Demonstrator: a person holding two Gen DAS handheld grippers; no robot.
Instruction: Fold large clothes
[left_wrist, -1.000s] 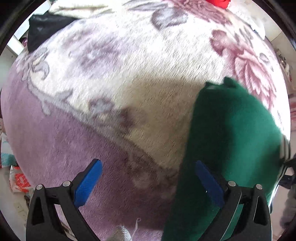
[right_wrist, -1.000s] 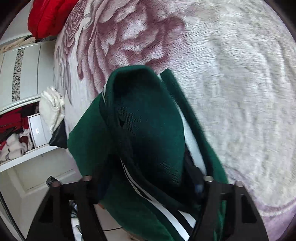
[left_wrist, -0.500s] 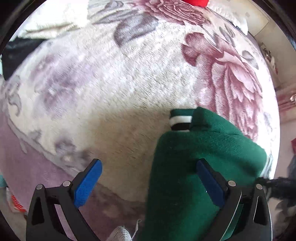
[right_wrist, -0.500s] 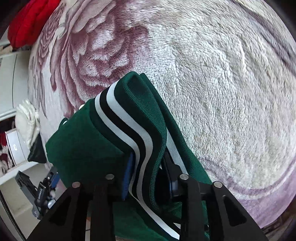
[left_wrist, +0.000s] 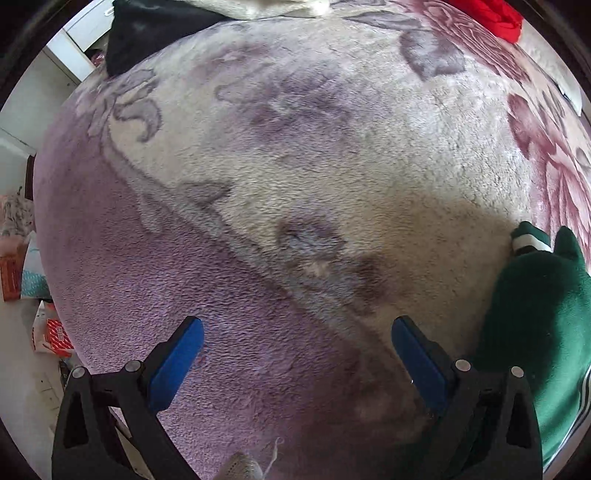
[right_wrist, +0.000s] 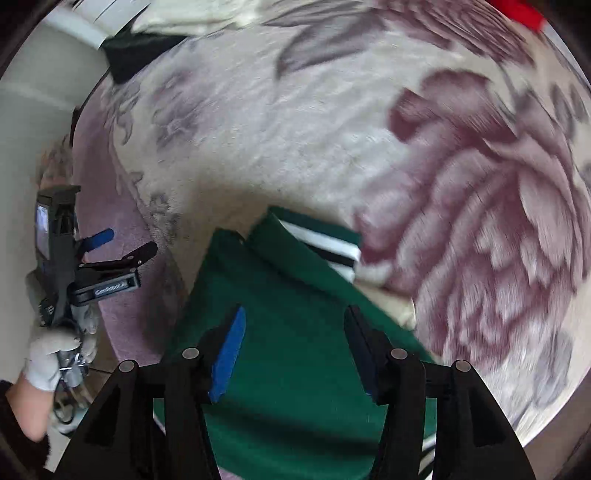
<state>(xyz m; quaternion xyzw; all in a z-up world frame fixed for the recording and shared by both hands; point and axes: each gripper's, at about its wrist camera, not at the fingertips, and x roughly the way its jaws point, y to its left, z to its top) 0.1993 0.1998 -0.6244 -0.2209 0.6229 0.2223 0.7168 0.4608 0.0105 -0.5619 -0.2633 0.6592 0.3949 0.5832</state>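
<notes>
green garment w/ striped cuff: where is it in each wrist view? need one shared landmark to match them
Left wrist: green garment at the right edge, lower half, striped cuff at its top, outside the open left gripper.
Right wrist: it fills the lower centre, striped cuff at its upper right; the right gripper hangs open above it, jaws just opened, clear of the cloth.
Shared landmark: black cloth at the blanket's upper-left corner.
</notes>
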